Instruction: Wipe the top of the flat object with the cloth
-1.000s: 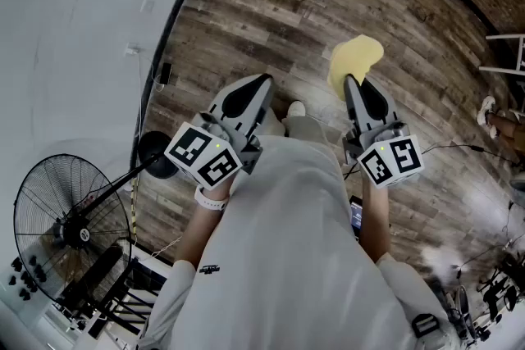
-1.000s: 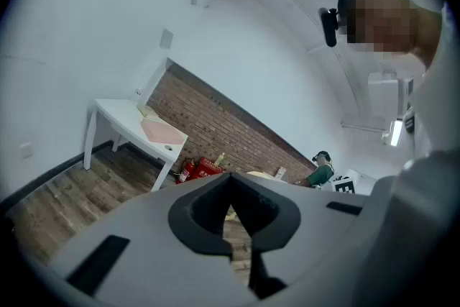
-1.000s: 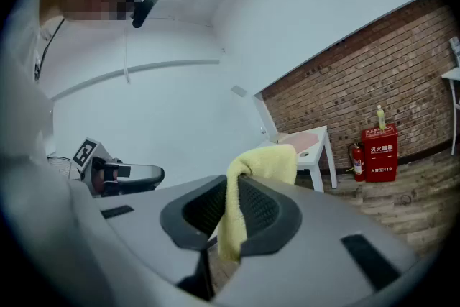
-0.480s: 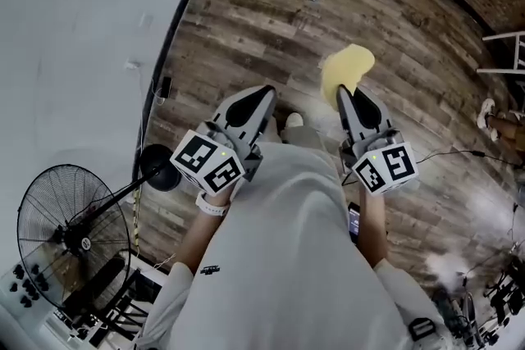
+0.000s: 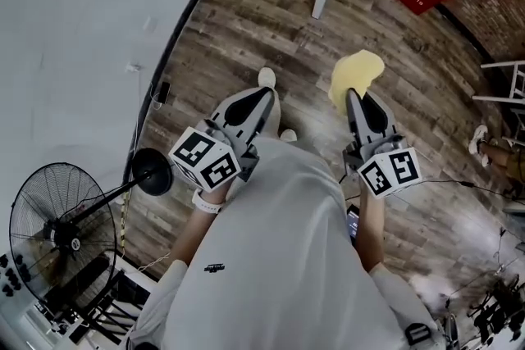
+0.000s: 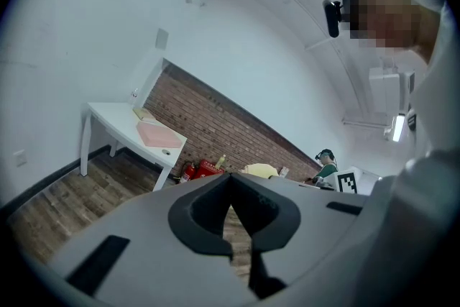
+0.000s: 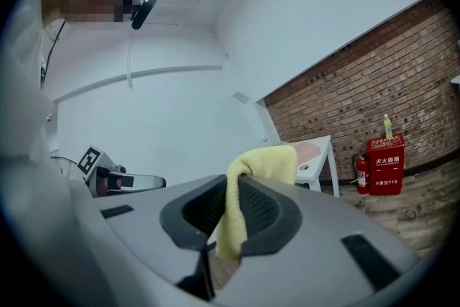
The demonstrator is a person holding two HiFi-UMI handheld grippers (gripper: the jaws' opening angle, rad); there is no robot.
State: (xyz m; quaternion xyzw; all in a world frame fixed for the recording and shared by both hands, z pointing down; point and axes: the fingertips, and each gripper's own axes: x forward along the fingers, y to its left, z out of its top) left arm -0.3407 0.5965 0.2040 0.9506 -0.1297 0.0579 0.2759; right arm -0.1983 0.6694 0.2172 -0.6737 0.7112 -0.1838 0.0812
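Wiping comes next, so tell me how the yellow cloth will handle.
The cloth is probably floppy: it folds over above the right gripper. It is likely light, as a narrow pinch holds it up. Its loose end may bunch when pushed.

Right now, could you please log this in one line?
left gripper: shut; right gripper: shut on cloth; table: ahead; wipe: not started

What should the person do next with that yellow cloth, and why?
Probably step forward to the white table. The right gripper has its jaws shut on the yellow cloth, but the pink flat object lies on that table, across the wooden floor and seemingly out of reach. The left gripper is shut and empty.
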